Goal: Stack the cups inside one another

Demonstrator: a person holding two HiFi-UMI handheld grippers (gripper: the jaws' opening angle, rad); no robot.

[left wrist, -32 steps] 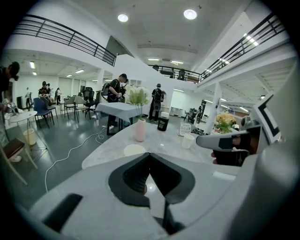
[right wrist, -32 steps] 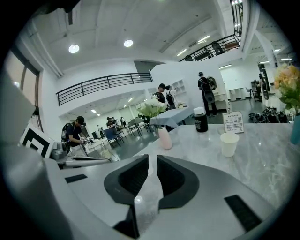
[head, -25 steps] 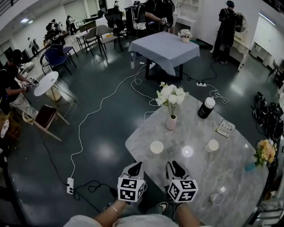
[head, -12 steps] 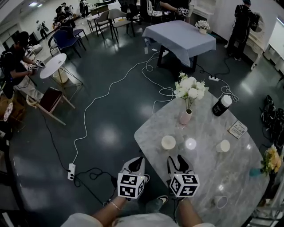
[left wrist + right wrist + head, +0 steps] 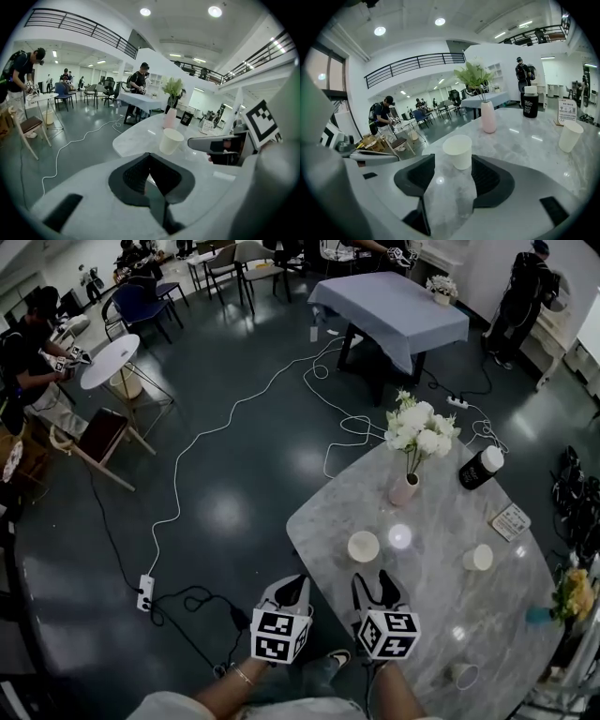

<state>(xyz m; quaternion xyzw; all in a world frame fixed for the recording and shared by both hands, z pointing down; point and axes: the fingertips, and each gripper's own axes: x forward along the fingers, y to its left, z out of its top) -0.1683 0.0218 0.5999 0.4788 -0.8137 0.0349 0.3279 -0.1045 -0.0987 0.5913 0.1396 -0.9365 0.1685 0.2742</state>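
Note:
Three pale paper cups stand apart on the marble table (image 5: 441, 512): a near cup (image 5: 363, 546), one to the right (image 5: 478, 557) and one by the front right edge (image 5: 464, 674). My right gripper (image 5: 380, 579) is open just short of the near cup (image 5: 458, 151); its jaws have just been opening, with nothing held between them. The right cup (image 5: 570, 136) stands farther off. My left gripper (image 5: 292, 585) hovers beside the table's near edge, shut and empty (image 5: 150, 157), with the near cup (image 5: 170, 140) ahead to its right.
A pink vase with white flowers (image 5: 405, 488), a dark bottle (image 5: 480, 468) and a printed card (image 5: 511, 521) stand at the table's far side. A small flower vase (image 5: 574, 594) sits at the right edge. Cables (image 5: 187, 484) cross the floor; people work farther off.
Both grippers have sunk and come nearer to the near cup at the table's edge. The right gripper's jaws stand wider apart than before. The cups have not moved.

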